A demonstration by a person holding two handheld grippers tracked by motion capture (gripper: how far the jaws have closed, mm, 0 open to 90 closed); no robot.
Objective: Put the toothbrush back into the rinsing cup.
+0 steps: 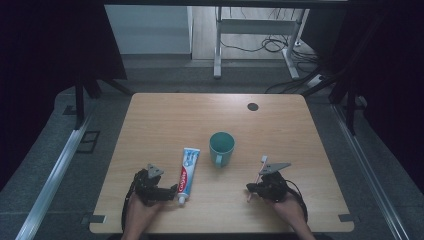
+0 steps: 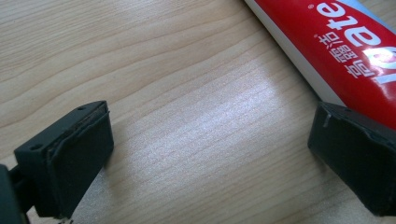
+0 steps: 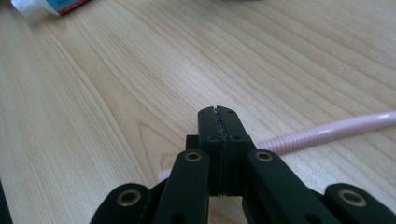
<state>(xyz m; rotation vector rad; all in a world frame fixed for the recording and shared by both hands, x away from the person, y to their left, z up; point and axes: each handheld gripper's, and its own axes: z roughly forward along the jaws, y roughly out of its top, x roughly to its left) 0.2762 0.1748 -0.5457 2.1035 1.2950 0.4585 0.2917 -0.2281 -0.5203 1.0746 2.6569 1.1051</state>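
left hand-held gripper point(image 1: 172, 190) wide open, empty, by toothpaste point(image 1: 188, 169) | right hand-held gripper point(image 3: 218, 122) closed over toothbrush point(image 3: 327, 131), grip unclear | cup point(image 1: 221, 146) mid table point(image 1: 165, 120) | next, likely: lift toothbrush

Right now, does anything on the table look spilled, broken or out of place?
Nothing stands out. The toothpaste tube lies flat and capped, the teal mug stands upright, and the pink toothbrush lies on the wood beneath the right gripper, whose jaws are shut. The left gripper is open beside the tube.
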